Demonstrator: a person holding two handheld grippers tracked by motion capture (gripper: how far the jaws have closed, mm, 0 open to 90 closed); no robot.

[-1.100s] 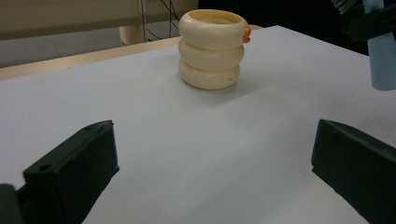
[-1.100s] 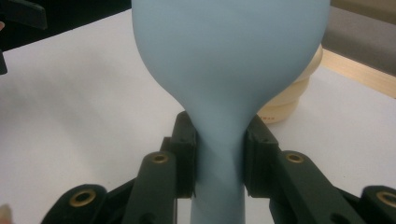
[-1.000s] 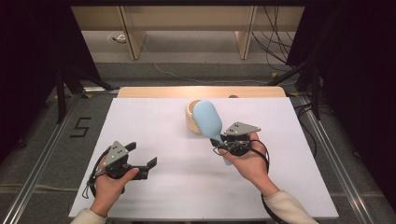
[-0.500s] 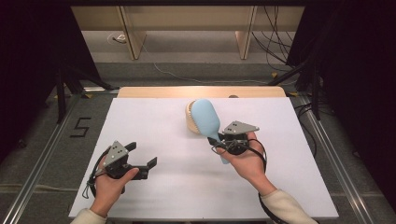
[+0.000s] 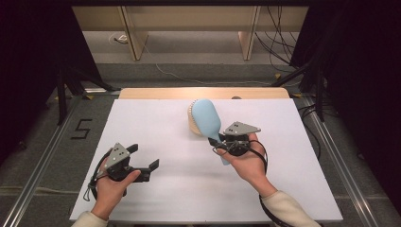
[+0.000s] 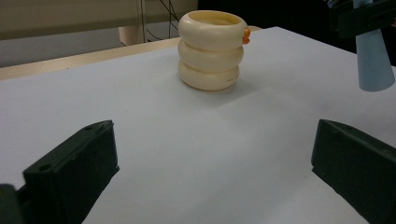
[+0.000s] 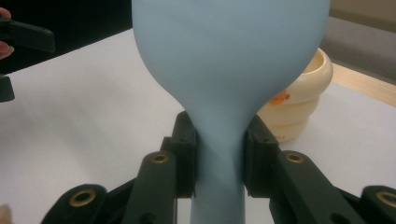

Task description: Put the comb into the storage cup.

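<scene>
**A:** Hairbrush (image 5: 206, 118) first: where do you have it?

**B:** You hold the light blue hairbrush in your right gripper (image 5: 221, 142), raised over the middle of the white table (image 5: 156, 123). The jaws are clamped on its narrow neck, one pad on each side, as the right gripper view shows. The broad head sticks out beyond the jaws toward the far edge, and the handle end pokes out on your side.

**A:** What sits under the head?

**B:** A cream holder (image 6: 211, 50), made of three stacked rings, with a small orange mark near its rim. It stands upright on the table. From above, the brush head overlaps it; whether they touch, you cannot tell. In the right gripper view the holder sits behind and to the right of the head.

**A:** And your other hand?

**B:** Your left gripper (image 5: 143, 159) is near the front left of the table, well apart from the brush. Its jaws stand wide with nothing between them, pointing across the table at the holder.
</scene>
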